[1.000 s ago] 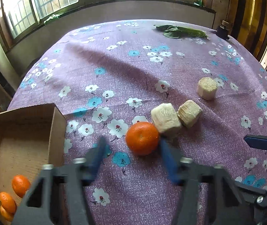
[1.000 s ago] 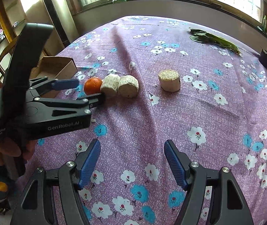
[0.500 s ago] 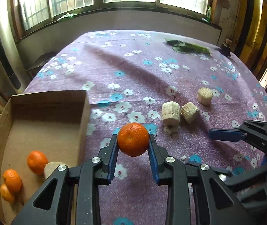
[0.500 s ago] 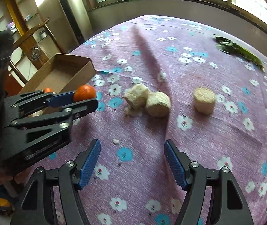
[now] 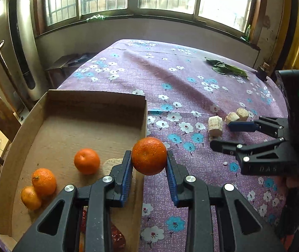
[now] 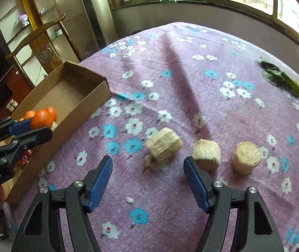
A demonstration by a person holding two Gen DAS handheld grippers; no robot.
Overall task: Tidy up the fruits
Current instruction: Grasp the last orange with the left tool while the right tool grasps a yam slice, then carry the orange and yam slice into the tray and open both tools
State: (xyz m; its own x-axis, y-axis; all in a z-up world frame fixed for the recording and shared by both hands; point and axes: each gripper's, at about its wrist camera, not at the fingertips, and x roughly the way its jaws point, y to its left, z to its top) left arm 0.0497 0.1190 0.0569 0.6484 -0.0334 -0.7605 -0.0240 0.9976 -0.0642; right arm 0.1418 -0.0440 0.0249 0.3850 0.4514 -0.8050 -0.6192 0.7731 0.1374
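My left gripper (image 5: 149, 168) is shut on an orange (image 5: 149, 155) and holds it in the air above the right wall of the cardboard box (image 5: 82, 98). The box holds three oranges (image 5: 86, 160) and a pale chunk. The held orange also shows in the right wrist view (image 6: 43, 117). My right gripper (image 6: 148, 175) is open and empty, low over the cloth, just short of the nearest of three pale fibrous chunks (image 6: 163, 143), (image 6: 207, 154), (image 6: 246, 156). It also shows in the left wrist view (image 5: 225, 135).
The table has a purple flowered cloth (image 6: 170, 84). Green leaves (image 6: 285, 82) lie at the far right. A small dark bottle (image 5: 262, 71) stands near the far edge. A red packet (image 5: 116, 235) lies in the box under my left gripper. A chair stands left of the table.
My left gripper closed on the orange, lifted it off the cloth and carried it left to the box wall. My right gripper moved closer to the pale chunks.
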